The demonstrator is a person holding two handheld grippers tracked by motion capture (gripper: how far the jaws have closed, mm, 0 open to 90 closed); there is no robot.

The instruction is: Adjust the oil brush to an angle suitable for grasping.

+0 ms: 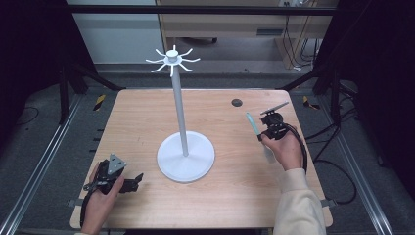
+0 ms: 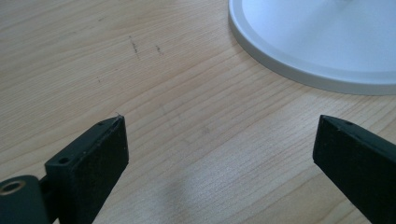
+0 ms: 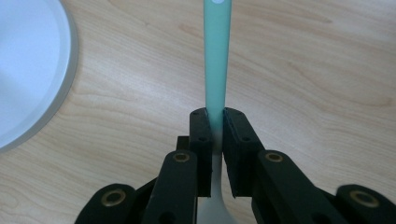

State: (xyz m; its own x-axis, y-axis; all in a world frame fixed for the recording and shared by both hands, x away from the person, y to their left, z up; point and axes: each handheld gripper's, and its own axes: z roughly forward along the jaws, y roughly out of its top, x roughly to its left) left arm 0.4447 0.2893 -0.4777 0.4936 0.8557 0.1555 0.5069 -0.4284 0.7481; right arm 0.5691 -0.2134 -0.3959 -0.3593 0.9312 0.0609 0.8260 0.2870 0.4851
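A white stand (image 1: 179,105) with a round base (image 1: 186,156) and a crown of hooks (image 1: 172,60) rises from the middle of the wooden table (image 1: 147,112). My right gripper (image 1: 259,134) is shut on a utensil with a teal handle (image 1: 252,124); in the right gripper view the handle (image 3: 217,56) runs up from between the jaws, with a hole near its end and a pale metal part below the jaws. My left gripper (image 1: 139,177) rests near the table's front left, open with nothing between its jaws. The stand's base (image 2: 317,42) lies just beyond it.
A small dark round hole (image 1: 237,103) sits near the table's far right. Black frame posts stand at the table's far corners, and cables trail on the floor at the right. Bare wood lies between the stand's base and each gripper.
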